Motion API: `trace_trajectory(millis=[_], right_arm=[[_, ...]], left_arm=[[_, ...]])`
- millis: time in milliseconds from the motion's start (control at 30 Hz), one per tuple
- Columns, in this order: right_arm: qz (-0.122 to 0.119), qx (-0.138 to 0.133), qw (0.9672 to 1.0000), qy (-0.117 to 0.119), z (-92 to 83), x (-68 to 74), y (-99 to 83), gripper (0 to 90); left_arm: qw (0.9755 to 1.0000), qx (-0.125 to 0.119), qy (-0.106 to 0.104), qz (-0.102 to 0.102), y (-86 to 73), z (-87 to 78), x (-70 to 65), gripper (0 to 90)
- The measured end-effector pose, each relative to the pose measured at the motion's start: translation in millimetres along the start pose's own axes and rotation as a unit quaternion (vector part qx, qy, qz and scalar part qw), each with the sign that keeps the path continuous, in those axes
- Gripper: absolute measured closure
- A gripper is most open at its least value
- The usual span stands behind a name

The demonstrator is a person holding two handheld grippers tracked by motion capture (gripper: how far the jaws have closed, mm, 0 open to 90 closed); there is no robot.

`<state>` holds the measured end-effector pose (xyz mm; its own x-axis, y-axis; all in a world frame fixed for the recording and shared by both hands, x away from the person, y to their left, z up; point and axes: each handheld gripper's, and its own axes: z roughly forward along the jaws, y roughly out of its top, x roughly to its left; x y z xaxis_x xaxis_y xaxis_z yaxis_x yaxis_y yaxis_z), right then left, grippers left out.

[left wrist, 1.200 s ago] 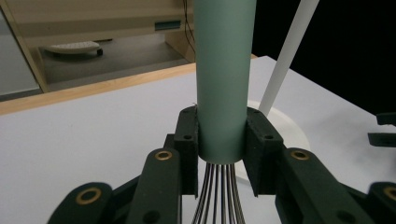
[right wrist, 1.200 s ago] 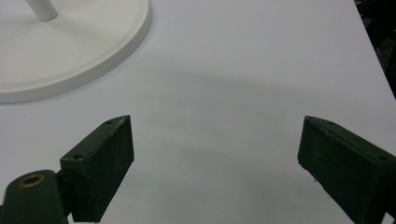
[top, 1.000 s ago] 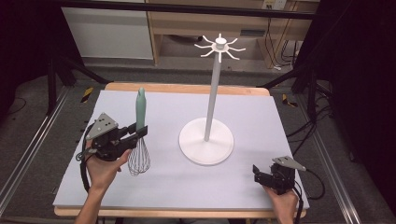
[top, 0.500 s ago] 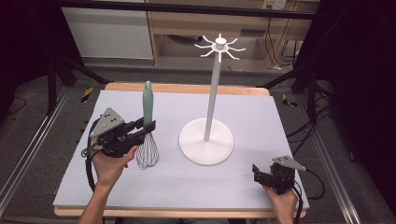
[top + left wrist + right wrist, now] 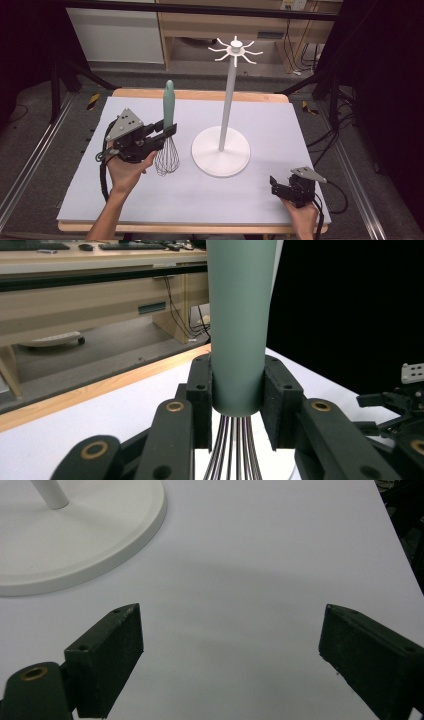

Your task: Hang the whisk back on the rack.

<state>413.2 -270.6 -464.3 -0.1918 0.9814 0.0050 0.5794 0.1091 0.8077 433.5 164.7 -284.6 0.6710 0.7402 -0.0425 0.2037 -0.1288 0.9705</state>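
At the left of the bench (image 5: pixel 90 200), the left gripper (image 5: pixel 167 131) has its jaws clenched on the whisk (image 5: pixel 168 135) at the base of its green handle. The long axis stands upright, wires down. The hook stand (image 5: pixel 221 150) lies just right of it, hooks well above. At near right, the right gripper (image 5: pixel 274 184) rests with jaws released, farther from the whisk.

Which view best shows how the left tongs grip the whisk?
The left gripper view: the whisk handle sits clamped between both black pads, wires hanging below. The high view shows the whole whisk upright in the left tongs, the contact small. The right gripper view adds nothing.
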Motion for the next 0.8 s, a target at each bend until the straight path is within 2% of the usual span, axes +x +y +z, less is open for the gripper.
trace_trajectory(millis=[467,800], right_arm=[[0.000,0.000,1.0000,-0.001,0.1,-0.3,0.4,11.2],[-0.001,-0.001,1.0000,-0.001,-0.3,-1.3,0.6,11.2]], left_arm=[[0.9997,-0.004,-0.012,0.020,21.7,11.9,-12.5,68.8],[0.9996,-0.009,-0.022,0.015,37.4,21.2,-16.9,68.8]])
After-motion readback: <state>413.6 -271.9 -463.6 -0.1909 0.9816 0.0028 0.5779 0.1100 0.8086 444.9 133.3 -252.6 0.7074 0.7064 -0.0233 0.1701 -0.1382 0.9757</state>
